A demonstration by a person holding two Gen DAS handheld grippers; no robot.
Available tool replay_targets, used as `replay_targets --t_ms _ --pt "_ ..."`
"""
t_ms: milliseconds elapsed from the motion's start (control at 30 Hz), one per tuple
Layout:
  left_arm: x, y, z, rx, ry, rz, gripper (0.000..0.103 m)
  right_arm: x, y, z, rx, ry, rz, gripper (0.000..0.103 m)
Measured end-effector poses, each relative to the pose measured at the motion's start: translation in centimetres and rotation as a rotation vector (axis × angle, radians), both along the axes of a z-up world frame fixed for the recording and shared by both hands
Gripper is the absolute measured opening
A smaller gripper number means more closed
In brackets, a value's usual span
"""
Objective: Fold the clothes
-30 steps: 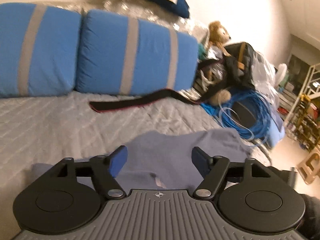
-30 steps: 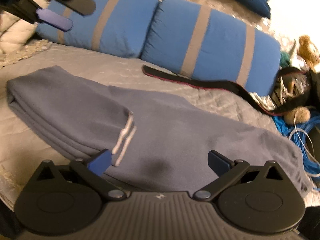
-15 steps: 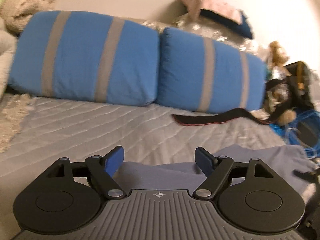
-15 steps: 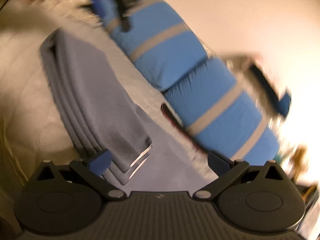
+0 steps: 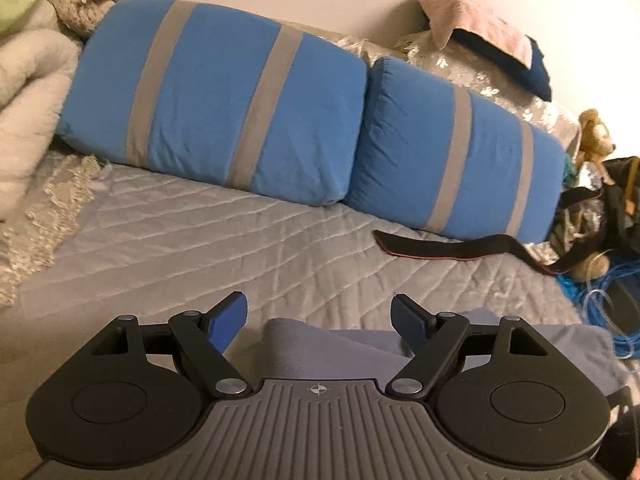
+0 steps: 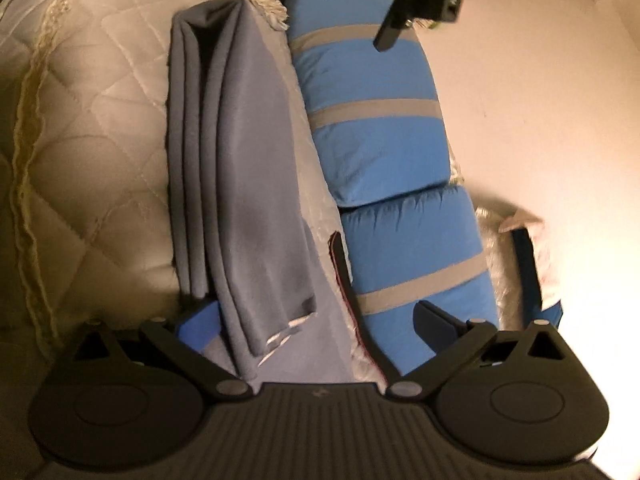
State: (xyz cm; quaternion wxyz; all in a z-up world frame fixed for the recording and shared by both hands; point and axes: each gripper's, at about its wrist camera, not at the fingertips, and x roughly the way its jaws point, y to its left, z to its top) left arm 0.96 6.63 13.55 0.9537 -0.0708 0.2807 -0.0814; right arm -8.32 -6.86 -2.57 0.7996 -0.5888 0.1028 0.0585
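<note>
The grey garment lies folded lengthwise into a long strip on the quilt, parallel to the two blue pillows at the wall. In the right wrist view, which is rolled on its side, the strip's long axis runs from 6 o'clock up to 12 o'clock, straight away from the right gripper; its near end, where pale hem edges show, sits between the widely spread jaws, with the left pad tucked beside or under the stacked layers, though no pinch can be seen. The left gripper has just been opening and stands wide with nothing pressed between its pads; the far rounded end of the garment lies just under it at 6 o'clock in its own view. In the right view the left gripper appears at 12 o'clock, above that far end. So each hand has one end of the strip, and the right one is nearer to a hold. The likely next fold brings one end over the other along the long axis, so the right jaws would need to shut on all layers together; a loose layer could slip and spoil the stack
</note>
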Motion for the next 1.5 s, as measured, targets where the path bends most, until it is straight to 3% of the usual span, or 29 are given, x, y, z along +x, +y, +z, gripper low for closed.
replay_targets --t_ms 133,300,400,433,467,567,767,833,967,1167,1367,1500 --pt "-0.1 -0.1 0.0 0.022 0.003 0.004 0.078 0.3 0.2 0.0 -0.005 0.009 0.009 0.102" --pt "-0.7 -0.7 0.1 0.066 -0.04 -0.035 0.078 1.1 0.1 0.6 0.031 0.128 0.016 0.087" --pt "-1.7 -1.6 -0.5 0.145 -0.117 -0.104 0.078 1.8 0.0 1.0 0.068 0.226 0.018 0.056" --pt "-2.1 -2.1 -0.8 0.18 -0.135 -0.131 0.078 2.1 0.0 1.1 0.081 0.259 0.019 0.038" --pt "-2.5 -2.5 -1.2 0.216 -0.15 -0.164 0.078 2.3 0.0 1.4 0.094 0.291 0.018 0.027" --pt "-4.2 -3.7 -2.7 0.35 -0.183 -0.272 0.078 2.6 0.0 2.1 0.112 0.321 0.026 0.024" --pt "-8.8 -5.5 -6.5 0.61 -0.32 -0.48 0.078 3.9 -0.4 4.7 0.103 0.282 0.035 0.019" --pt "-9.4 -6.0 -8.0 0.684 -0.331 -0.498 0.078 4.5 -0.5 5.5 0.083 0.251 0.039 0.019" --pt "-9.1 -6.8 -9.9 0.784 -0.315 -0.459 0.078 5.2 -0.7 6.6 0.071 0.194 0.039 0.019" --pt "-7.6 -7.0 -10.4 0.86 -0.262 -0.317 0.078 6.4 -1.5 7.6 0.053 0.131 0.025 0.019" --pt "-7.8 -7.7 -12.2 1.076 -0.247 -0.298 0.078 7.6 -3.6 8.7 0.016 0.095 -0.012 0.017" --pt "-9.0 -8.5 -13.4 1.214 -0.335 -0.328 0.079 7.1 -5.3 7.9 -0.047 0.134 -0.042 0.017"
